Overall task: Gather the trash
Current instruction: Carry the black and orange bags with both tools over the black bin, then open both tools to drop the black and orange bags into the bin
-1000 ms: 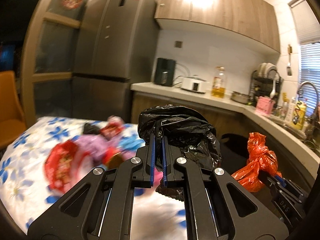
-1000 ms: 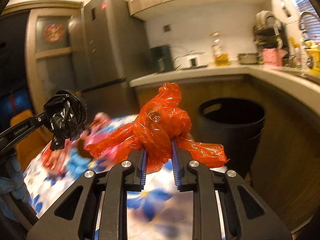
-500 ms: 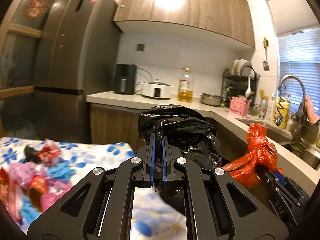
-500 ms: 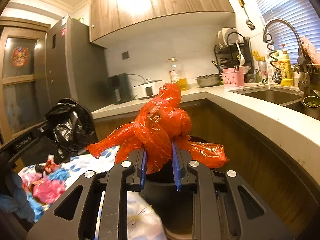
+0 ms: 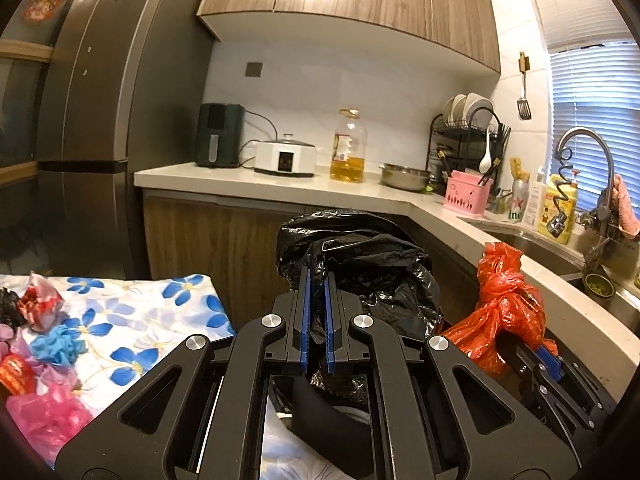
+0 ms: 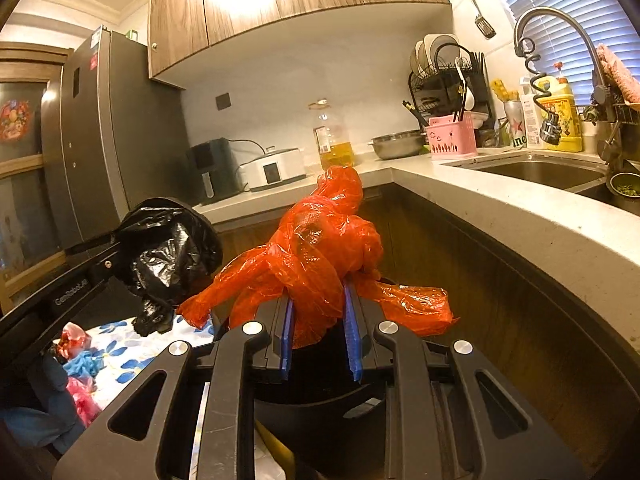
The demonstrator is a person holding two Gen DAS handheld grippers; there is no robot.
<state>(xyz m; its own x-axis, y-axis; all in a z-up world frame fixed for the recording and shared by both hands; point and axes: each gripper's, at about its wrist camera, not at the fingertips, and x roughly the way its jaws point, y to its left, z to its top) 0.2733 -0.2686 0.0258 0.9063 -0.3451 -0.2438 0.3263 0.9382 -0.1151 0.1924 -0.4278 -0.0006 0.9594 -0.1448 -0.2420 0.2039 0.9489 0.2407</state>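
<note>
- Black trash bin (image 6: 320, 404): our landmark. We see its dark rim and a handle slot directly beneath both grippers, standing against the wooden cabinet front below the counter. We judge it rigid and stable, needing no handling.
- Black plastic bag (image 5: 360, 264): crumpled film held above the bin. The left gripper (image 5: 316, 300) has its jaws nearly together, pinching a thin fold of the bag. We judge it light, soft and slippery; a pinch on a bunched fold or the knotted neck holds best, since a single layer may slide out or tear.
- Orange plastic bag (image 6: 324, 248): knotted and twisted, also above the bin, just to the right of the black one. The right gripper (image 6: 318, 320) has its jaws partly apart, clamped on the thick twisted waist below the knot. We judge it light, springy and compressible; the knot is the soundest purchase, the loose tails the poorest.
- Loose wrappers (image 5: 44, 344): red, blue and pink crumpled pieces on the floral tablecloth (image 5: 160, 320), left of the bin and well apart from it. We judge them very light, crushable and apt to slip; each wants a grip across its bulk.
</note>
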